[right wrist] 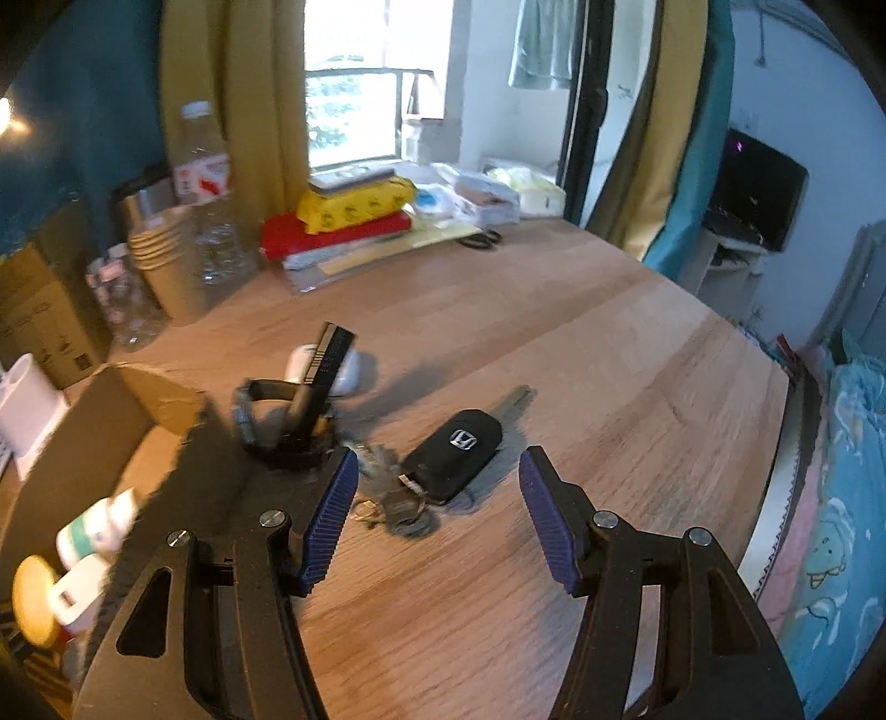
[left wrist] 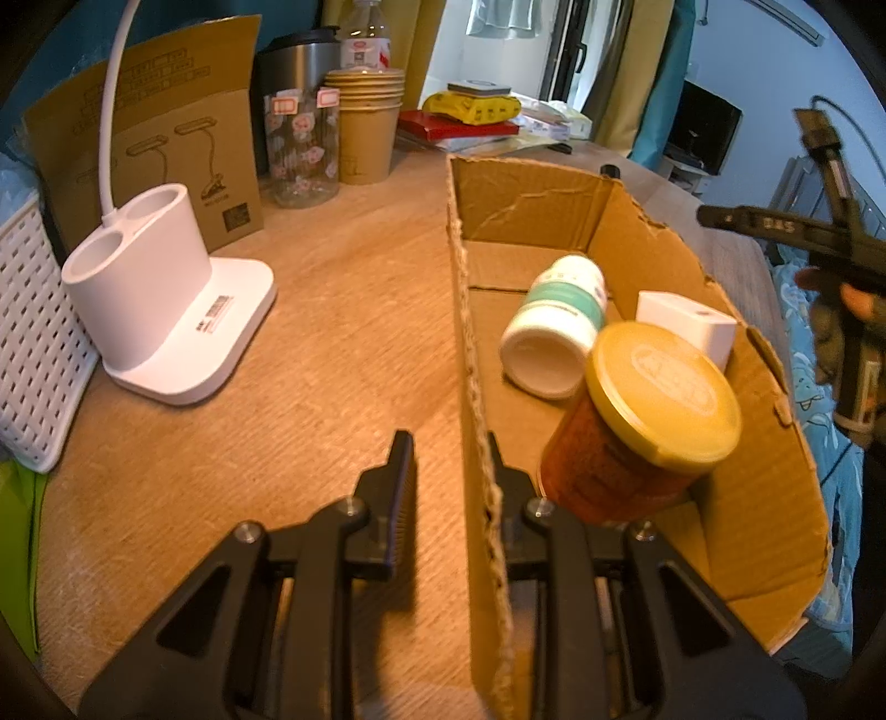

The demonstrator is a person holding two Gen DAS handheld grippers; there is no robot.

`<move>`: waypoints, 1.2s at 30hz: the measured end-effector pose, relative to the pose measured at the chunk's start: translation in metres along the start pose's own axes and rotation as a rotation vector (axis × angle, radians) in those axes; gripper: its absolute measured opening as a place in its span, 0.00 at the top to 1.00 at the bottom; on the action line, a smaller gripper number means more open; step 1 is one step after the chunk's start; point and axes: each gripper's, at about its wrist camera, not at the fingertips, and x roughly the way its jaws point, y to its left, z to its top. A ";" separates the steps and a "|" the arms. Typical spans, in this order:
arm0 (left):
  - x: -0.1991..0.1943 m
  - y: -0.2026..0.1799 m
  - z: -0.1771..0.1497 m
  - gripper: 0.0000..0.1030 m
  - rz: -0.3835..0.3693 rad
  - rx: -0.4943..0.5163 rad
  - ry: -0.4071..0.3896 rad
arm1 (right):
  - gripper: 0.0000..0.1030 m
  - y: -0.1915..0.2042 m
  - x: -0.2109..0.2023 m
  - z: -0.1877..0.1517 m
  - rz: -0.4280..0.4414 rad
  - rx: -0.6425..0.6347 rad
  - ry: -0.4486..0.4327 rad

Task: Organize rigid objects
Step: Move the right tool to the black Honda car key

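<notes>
The left tool is clamped on the cardboard box wall, while the right tool hangs half open, empty, over the car key on the counter.

A lived-in home, most likely a bedroom with a work surface in it. At the right edge of the right wrist view lies a bed with a cartoon-print cover, just beside the wooden counter. Yellow curtains frame a bright window at upper centre, and a garment hangs near it. A dark screen sits on a small stand at upper right. Everyday clutter lines the counter's far edge: a water bottle, stacked paper cups, a white desk-lamp base and books under a yellow pack.
</notes>
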 end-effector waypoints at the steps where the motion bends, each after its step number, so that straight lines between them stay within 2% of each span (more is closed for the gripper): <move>1: 0.000 0.000 0.000 0.76 0.000 0.000 0.000 | 0.38 -0.002 0.005 0.001 -0.001 0.005 0.008; 15: 0.000 0.000 0.000 0.76 -0.001 0.000 0.000 | 0.38 -0.011 0.070 0.010 -0.009 0.047 0.111; 25: 0.000 0.000 0.000 0.76 -0.001 0.000 0.000 | 0.38 -0.007 0.085 0.009 -0.010 0.041 0.133; 36: 0.000 0.000 0.000 0.76 -0.001 0.000 0.000 | 0.40 -0.009 0.083 0.006 0.011 0.051 0.122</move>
